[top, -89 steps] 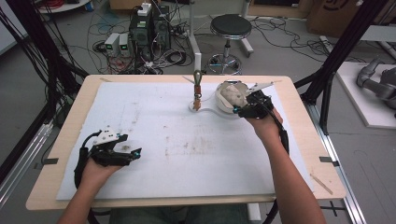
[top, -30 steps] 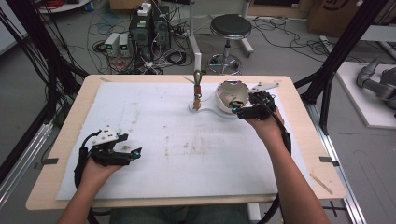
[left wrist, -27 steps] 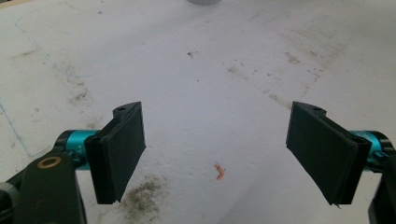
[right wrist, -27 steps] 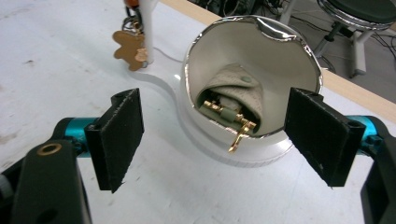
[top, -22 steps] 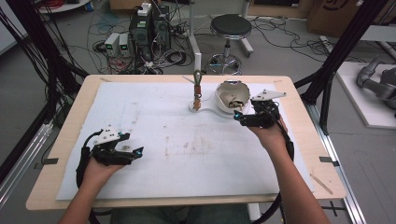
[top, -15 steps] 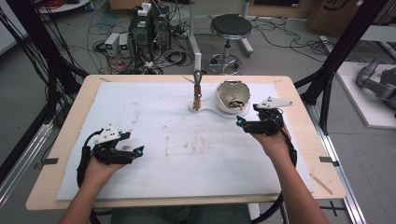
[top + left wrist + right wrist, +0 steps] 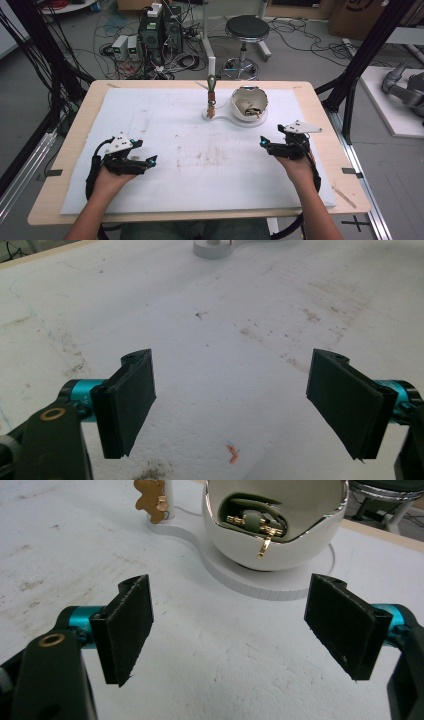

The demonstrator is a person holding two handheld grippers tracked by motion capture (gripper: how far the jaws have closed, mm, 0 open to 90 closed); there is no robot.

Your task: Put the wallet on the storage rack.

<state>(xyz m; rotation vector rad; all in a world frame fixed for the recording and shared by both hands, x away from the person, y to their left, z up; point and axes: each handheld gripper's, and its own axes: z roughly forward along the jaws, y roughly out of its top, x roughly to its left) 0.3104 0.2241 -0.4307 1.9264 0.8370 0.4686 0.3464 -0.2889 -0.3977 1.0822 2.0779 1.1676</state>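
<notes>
High view shows the white egg-shaped bowl (image 7: pixel 248 104) sitting on its white stand (image 7: pixel 235 118) at about 12 o'clock on the counter (image 7: pixel 70 200), with a small brown figure hanging from the post (image 7: pixel 212 95) just to its left. Right gripper view looks into the bowl's opening, where a green strap with gold fittings (image 7: pixel 252 520) lies tucked inside, one gold piece dangling over the lip. Judging from that, the putting-in looks done, or nearly so, and what may remain is only to nudge the dangling piece in. Neither tool carries anything. The right gripper (image 7: pixel 274 147) hovers at about 3 o'clock on the white mat (image 7: pixel 165 190), near the stand but apart from it, pointing left and toward the bowl, its fingers (image 7: pixel 125 630) spread wide and empty. The left gripper (image 7: pixel 145 162) rests low at about 8 o'clock, well apart from the bowl, aimed toward the middle of the mat, its fingers (image 7: pixel 127 400) also wide with bare stained foam between them.
</notes>
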